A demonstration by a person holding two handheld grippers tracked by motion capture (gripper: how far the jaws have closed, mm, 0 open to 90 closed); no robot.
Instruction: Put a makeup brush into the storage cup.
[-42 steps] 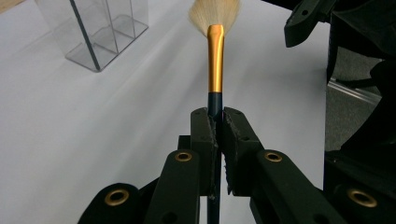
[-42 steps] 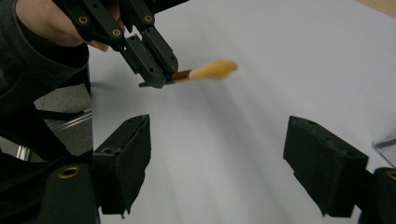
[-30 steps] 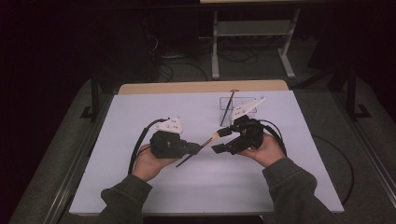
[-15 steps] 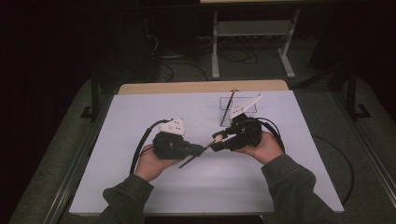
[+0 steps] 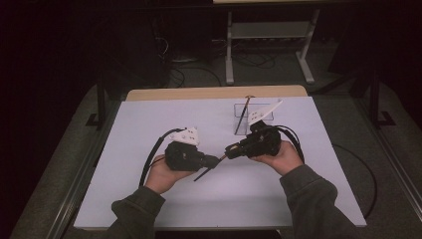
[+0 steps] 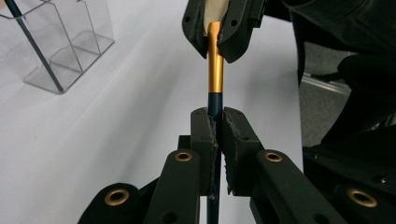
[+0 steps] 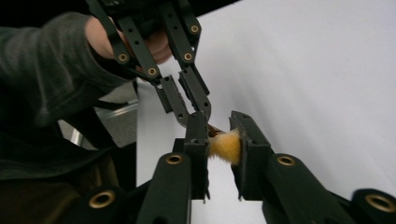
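Grippers drawn closer since the earlier frame. Brush [image 6: 215,74]: held mid-air between them, long axis running gripper to gripper. Left gripper [image 6: 215,140] clamps the dark handle; right gripper [image 7: 223,144] pinches the bristles. Holder [image 5: 247,118] nearest right hand.

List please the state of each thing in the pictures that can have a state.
Left gripper: shut on the brush handle.
Right gripper: shut on the bristles.
Brush: held off the table between both grippers.
Clear holder: upright, one dark stick leaning inside.

Brush [image 5: 215,165] between both grippers (holder [image 5: 247,119] behind, on table [image 5: 149,124])
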